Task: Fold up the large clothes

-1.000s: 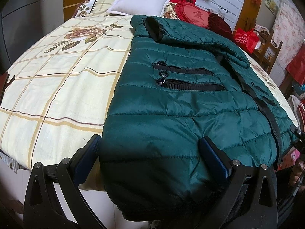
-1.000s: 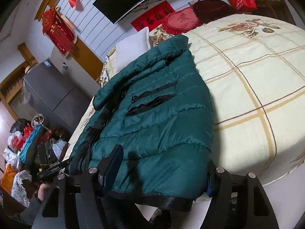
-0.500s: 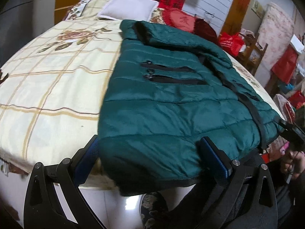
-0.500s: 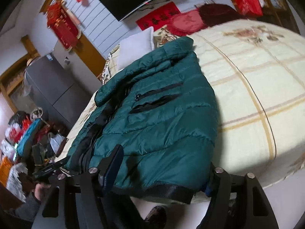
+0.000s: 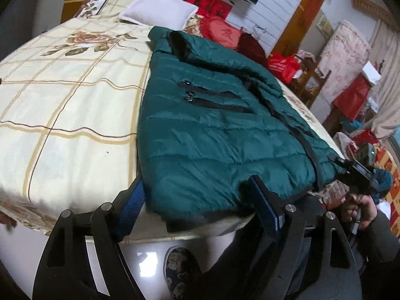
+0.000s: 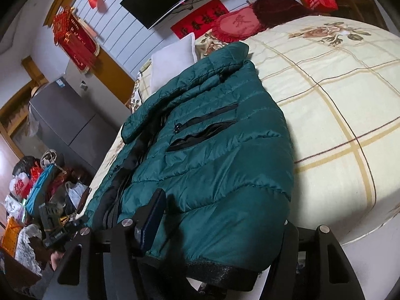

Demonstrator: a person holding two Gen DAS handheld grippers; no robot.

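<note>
A dark green puffer jacket (image 5: 212, 135) lies front up on the bed, collar toward the pillows and hem at the near edge. My left gripper (image 5: 197, 200) straddles the hem's left corner. Its jaws are closing with the fabric between them, and the blue pads are just meeting the padding. In the right wrist view the jacket (image 6: 212, 150) fills the middle. My right gripper (image 6: 220, 225) is shut on the bunched hem; its far finger is hidden behind the fabric. The left wrist view shows the right gripper (image 5: 342, 167) at the hem's other corner, held by a hand.
The bed's cream checked sheet (image 5: 62, 100) spreads left of the jacket. A white pillow (image 5: 160, 12) and a red heart cushion (image 5: 220, 32) lie at its head. A grey fridge (image 6: 65, 125) and piled bags (image 6: 32, 185) stand beside the bed. A slippered foot (image 5: 180, 270) stands below.
The left view has tilted upward and shifted, so more of the room shows. The left jaws have narrowed around the hem corner. The right jaws drew in slightly on the hem.
</note>
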